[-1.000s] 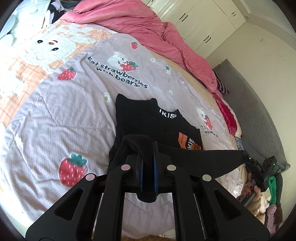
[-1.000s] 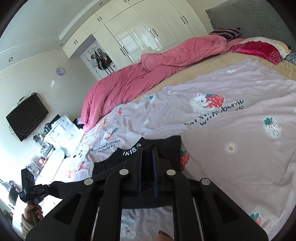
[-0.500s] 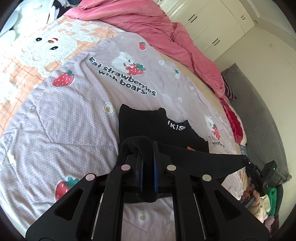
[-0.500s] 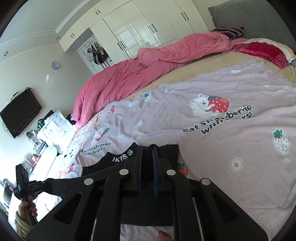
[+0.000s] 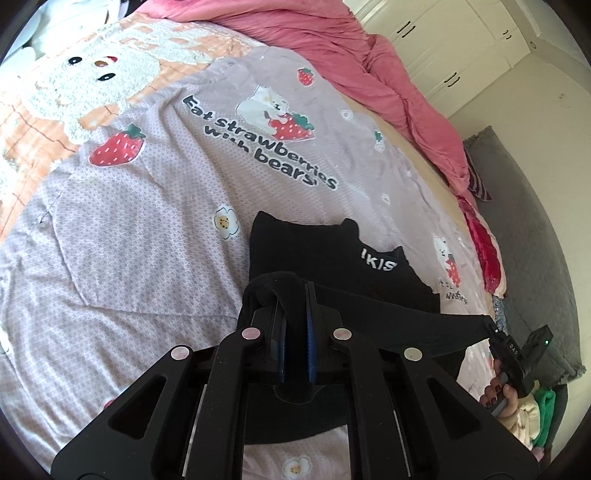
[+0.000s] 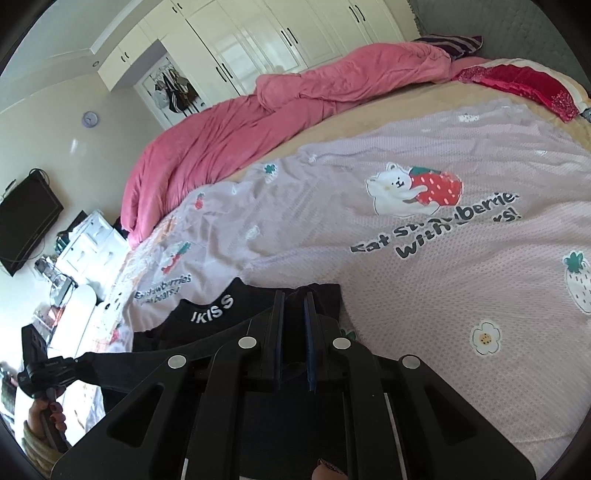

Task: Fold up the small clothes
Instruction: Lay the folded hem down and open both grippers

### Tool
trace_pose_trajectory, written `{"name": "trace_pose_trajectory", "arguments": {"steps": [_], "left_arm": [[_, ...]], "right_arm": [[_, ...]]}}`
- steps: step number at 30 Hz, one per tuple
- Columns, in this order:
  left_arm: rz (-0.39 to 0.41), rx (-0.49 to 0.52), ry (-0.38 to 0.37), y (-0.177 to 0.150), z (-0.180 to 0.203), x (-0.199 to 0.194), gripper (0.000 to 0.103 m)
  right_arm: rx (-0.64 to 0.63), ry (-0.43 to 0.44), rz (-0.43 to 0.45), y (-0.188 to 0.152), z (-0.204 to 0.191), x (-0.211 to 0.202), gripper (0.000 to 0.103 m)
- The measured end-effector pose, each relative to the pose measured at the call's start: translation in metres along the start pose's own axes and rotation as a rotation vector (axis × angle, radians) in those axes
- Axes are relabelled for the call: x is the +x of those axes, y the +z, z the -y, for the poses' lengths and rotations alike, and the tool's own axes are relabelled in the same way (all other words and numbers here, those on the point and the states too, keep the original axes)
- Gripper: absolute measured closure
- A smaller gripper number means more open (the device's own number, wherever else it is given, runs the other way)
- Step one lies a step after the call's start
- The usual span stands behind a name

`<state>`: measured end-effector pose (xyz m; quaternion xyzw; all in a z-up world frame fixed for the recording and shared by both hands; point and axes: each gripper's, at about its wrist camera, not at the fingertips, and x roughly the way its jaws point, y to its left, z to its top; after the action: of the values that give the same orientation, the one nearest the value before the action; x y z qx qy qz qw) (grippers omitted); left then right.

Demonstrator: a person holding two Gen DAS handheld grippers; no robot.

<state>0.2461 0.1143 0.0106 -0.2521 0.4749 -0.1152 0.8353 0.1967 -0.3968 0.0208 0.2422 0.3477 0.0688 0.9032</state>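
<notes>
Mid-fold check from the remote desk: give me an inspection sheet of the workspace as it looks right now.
Surface: bed under a lilac strawberry-and-bear blanket, mostly flat.
Job's things: black garment with white collar lettering, its far part lying on the blanket, its near edge lifted and stretched between both grippers.
Clutter: pink duvet bunched along the far side; red cloth near the headboard; clothes pile off the bed edge.
Grippers: left gripper and right gripper each have jaws shut on the garment edge.
Cables: a cord hangs below the wall TV.
Surroundings: white wardrobes, wall clock, grey headboard.
</notes>
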Motion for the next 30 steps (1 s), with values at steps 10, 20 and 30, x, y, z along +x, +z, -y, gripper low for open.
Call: {"name": "trace_pose_trajectory", "arguments": {"steps": [10,20,30], "left_arm": [[-0.034,-0.040,0.024,-0.005,-0.015,0.029,0.088],[0.022,0.061,0.125,-0.019,0.000,0.004,0.043],[0.080,0.237,0.183,-0.045,0.045,-0.015,0.029]], "right_arm": [[0.054,-0.047,-0.072,-0.009,0.014,0.037,0.091],[0.094,-0.038,-0.021,-0.016,0.021,0.017,0.053],[-0.026,-0.013,0.003,-0.031,-0.007,-0.020,0.041]]}}
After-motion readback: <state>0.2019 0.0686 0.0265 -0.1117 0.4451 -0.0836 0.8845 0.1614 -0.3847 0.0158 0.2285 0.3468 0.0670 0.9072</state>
